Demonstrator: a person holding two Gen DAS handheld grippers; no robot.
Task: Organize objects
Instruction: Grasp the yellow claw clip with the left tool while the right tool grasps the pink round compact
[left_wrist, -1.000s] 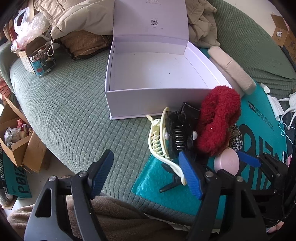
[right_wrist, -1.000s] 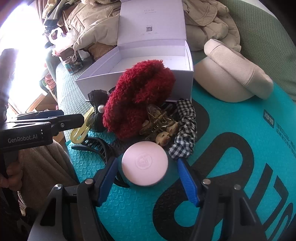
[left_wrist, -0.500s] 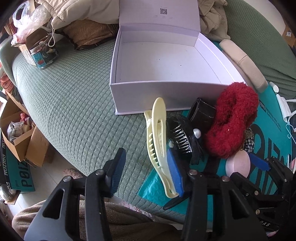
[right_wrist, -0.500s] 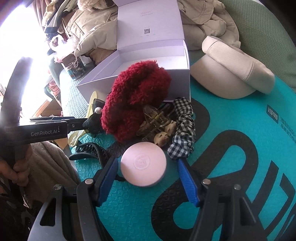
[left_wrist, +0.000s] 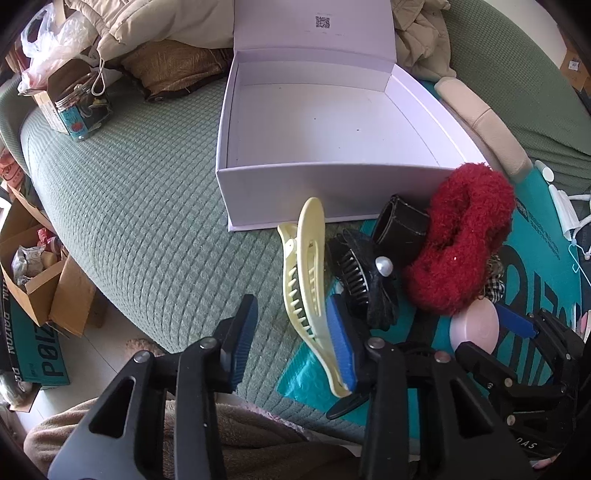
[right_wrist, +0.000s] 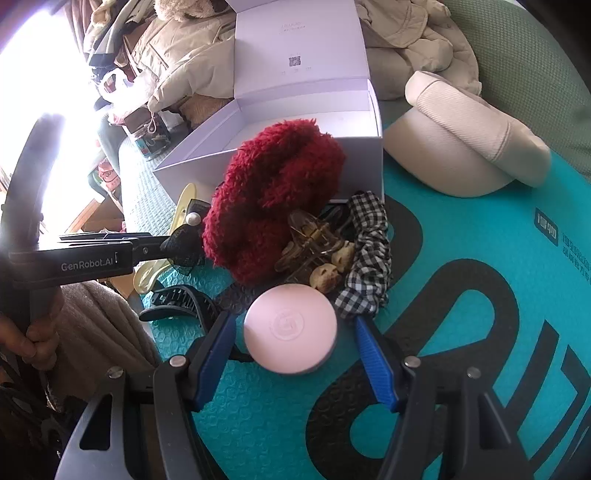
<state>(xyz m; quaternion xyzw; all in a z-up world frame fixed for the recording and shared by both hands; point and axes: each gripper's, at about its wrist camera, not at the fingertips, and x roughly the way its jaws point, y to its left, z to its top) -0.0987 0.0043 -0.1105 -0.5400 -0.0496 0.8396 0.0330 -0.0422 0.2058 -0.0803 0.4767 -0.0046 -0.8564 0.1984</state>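
Left gripper (left_wrist: 291, 332): its jaws are closing around the pale yellow plastic claw hair clip (left_wrist: 308, 284); the clip is lying against the right pad, while the left pad is standing clear of it, so nothing is pinched yet.
Right gripper (right_wrist: 295, 354): it is standing spread, straddling the round pink plastic compact (right_wrist: 290, 329) without pressing on it.
Where the clip is: it is lying on the green quilted sofa cover (left_wrist: 147, 206), just in front of the white cardboard box (left_wrist: 332, 195), with its lower end over the teal bubble mailer (right_wrist: 461, 332).
How the clip will handle: it is looking light, stiff and smooth, so it is likely to twist or slip out of a shallow pinch; its teeth look thin and could snap. Taking it across the solid spine near the middle seems best.
Neighbours: a black toothed hair clip with a pearl bead (left_wrist: 364, 277) is touching it on the right, beside a fluffy red scrunchie (left_wrist: 461, 243) and a black-and-white checked scrunchie (right_wrist: 369, 258).
Box: its lid is standing open and its floor is looking bare.
Jar: a clear jar with a blue label (left_wrist: 81, 110) is sitting in a carton; its contents are too small to make out.
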